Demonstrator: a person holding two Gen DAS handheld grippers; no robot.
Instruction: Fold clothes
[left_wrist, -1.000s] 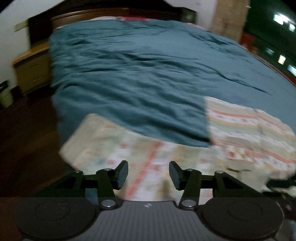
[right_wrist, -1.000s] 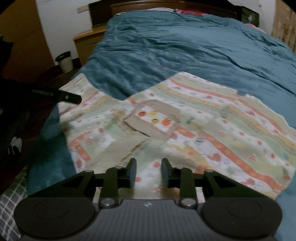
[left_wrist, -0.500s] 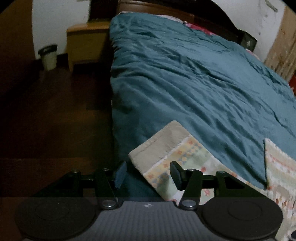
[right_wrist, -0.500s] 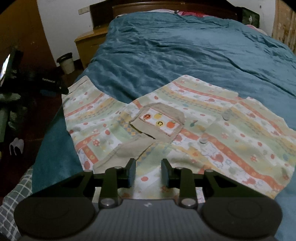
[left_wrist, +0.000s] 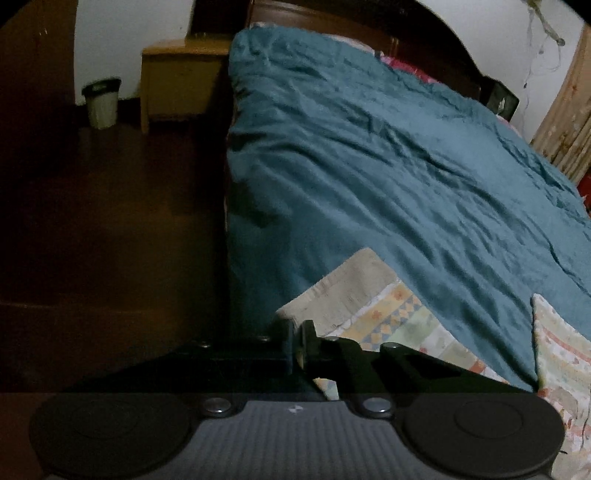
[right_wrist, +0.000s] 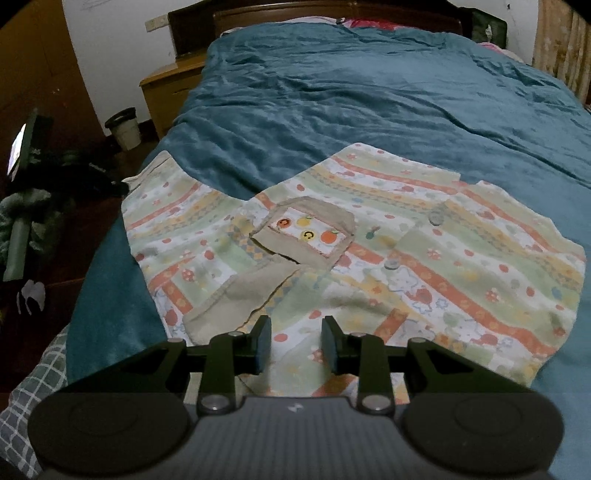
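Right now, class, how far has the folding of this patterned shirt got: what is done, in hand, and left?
Done: the patterned shirt lies spread, front up, on the teal bedcover. In hand: the left gripper has its jaws shut on the sleeve cuff; the right gripper hangs open over the collar end. Left: no fold shows yet, so all of them.

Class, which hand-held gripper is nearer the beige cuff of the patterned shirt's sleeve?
Left. The left hand-held gripper is shut on the beige cuff; the right hand-held gripper hovers open over the shirt's body, away from the cuff.
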